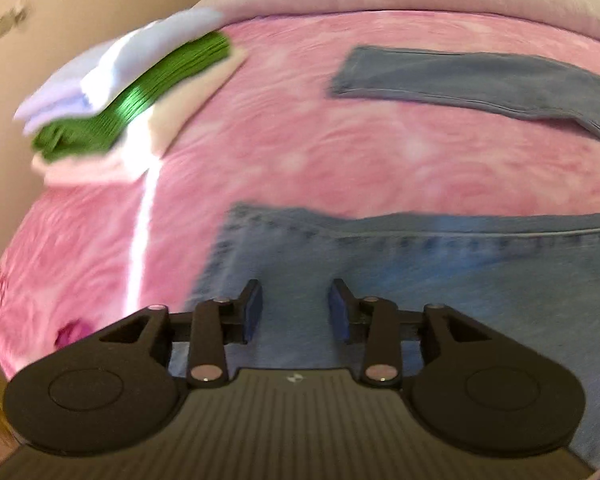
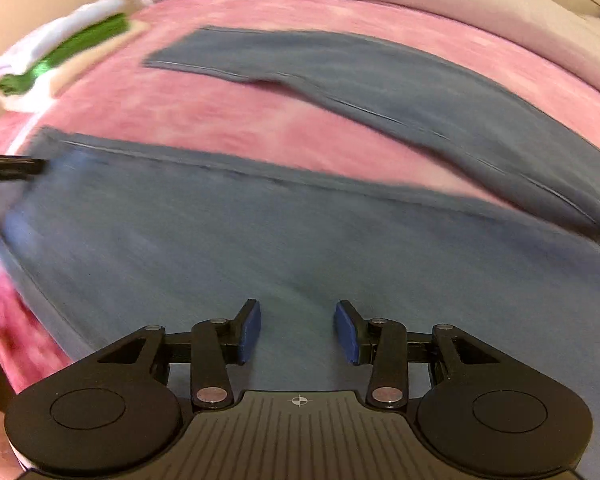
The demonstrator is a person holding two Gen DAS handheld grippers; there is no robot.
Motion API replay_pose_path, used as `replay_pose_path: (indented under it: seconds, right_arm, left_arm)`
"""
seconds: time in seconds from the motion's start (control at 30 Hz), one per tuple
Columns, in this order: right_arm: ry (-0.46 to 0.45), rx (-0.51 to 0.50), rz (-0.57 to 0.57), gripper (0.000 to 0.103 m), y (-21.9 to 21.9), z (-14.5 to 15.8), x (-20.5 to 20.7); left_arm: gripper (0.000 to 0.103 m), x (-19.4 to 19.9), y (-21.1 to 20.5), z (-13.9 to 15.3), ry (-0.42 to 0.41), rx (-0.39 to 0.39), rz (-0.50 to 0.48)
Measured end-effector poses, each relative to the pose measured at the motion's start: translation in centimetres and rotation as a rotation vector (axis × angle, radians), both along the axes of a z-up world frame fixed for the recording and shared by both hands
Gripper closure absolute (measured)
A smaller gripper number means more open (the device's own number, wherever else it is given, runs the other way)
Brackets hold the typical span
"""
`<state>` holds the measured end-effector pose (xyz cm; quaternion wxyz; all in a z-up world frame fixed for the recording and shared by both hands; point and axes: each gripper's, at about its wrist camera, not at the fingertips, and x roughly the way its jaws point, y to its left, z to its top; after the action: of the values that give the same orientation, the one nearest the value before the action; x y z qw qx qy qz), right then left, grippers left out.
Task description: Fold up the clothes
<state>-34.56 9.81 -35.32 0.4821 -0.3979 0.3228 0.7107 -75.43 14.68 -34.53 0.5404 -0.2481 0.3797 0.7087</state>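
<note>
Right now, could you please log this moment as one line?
left gripper open over jeans | right gripper open over jeans | folded stack on bed

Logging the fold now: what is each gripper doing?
Left gripper: open, empty, over the jeans.
Right gripper: open, empty, over the jeans.

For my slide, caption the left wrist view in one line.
Left gripper open above blue jeans spread on a pink bedspread, folded clothes stack at the far left.

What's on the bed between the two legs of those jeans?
Nothing: only bare pink bedspread lies between the near jeans leg and the far jeans leg. The right wrist view shows that stretch best; the left wrist view agrees.
</note>
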Motion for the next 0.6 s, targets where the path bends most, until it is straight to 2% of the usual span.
replay_pose_path:
  seconds: [0.1, 0.13, 0.17, 0.3, 0.4, 0.43, 0.5, 0.6]
  right_arm:
    - [-0.055, -0.052, -0.131, 0.062, -2.4, 0.3, 5.8]
    - [-0.073, -0.069, -0.181, 0.062, -3.2, 0.5, 7.6]
    - [-0.088, -0.079, -0.242, 0.062, -4.0, 0.9, 9.5]
    - [-0.128, -0.032, -0.460, 0.062, -5.4, 2.5, 15.3]
    - [-0.098, 0.015, -0.604, 0.062, -5.1, 2.4, 18.6]
    - [-0.094, 0.018, -0.640, 0.062, -4.9, 2.0, 19.5]
    - [-0.119, -0.043, -0.665, 0.062, -5.0, 0.5, 20.9]
    - [-0.135, -0.067, -0.628, 0.062, -6.3, 0.5, 21.2]
  left_arm:
    - [0.072, -0.8, -0.9, 0.9, 0.033, -0.020, 0.067]
    - [0.081, -0.8, -1.2, 1.5, 0.010, -0.024, 0.092]
    - [0.082, -0.5, -1.6, 2.1, -0.034, -0.027, 0.100]
    - [0.082, 4.5, -3.1, 3.6, -0.149, -0.017, -0.070]
    - [0.079, 8.8, -3.5, 2.6, -0.217, -0.035, -0.209]
    - [0.079, 10.0, -3.5, 2.0, -0.210, -0.049, -0.247]
    - [0.079, 11.6, -3.9, 0.2, -0.156, -0.092, -0.285]
    - [0.078, 11.0, -5.4, -0.4, -0.147, -0.077, -0.267]
